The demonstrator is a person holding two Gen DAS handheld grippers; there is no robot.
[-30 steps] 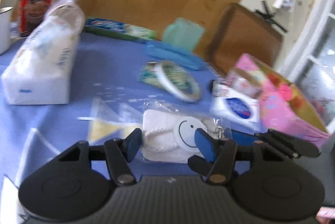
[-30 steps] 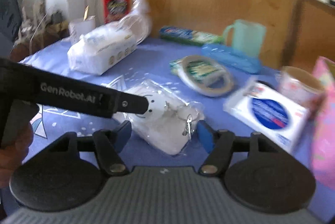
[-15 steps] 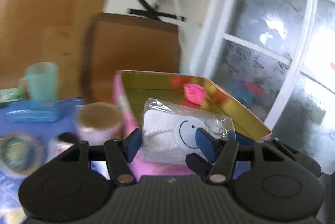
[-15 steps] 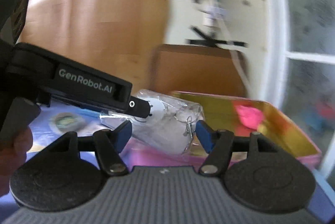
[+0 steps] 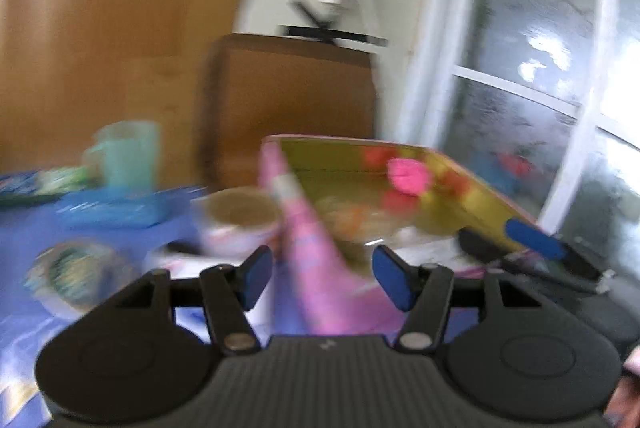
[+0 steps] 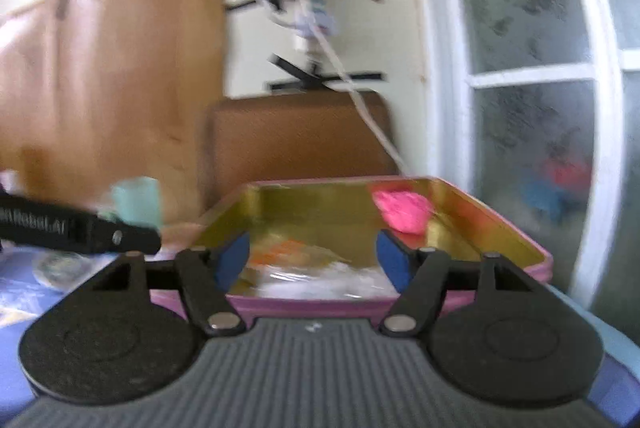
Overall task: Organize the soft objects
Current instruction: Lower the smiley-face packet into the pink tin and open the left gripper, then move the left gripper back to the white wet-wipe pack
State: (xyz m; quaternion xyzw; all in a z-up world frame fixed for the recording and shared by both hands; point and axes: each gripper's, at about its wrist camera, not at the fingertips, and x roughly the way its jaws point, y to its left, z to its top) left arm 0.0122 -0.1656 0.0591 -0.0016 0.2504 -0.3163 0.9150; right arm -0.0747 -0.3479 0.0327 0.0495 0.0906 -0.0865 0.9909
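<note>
A clear bag with a white smiley-face item lies inside the pink tin, whose inside is gold. A pink soft lump rests in the tin's far right corner. My right gripper hovers at the tin's near rim; its jaws are closing, and the pads touch nothing, with the bag lower down beyond them. My left gripper is open and empty, over the tin's left corner. The bag and the pink lump show blurred in that view. The right gripper's fingers reach in from the right.
Left of the tin, on the blue cloth, stand a round paper tub, a blue flat box, a teal mug and a ring of tape. A brown board stands behind the tin. A glazed door is at the right.
Both grippers swung right from the table's middle to the tin. The smiley bag has left the left gripper's jaws and now lies in the tin.
</note>
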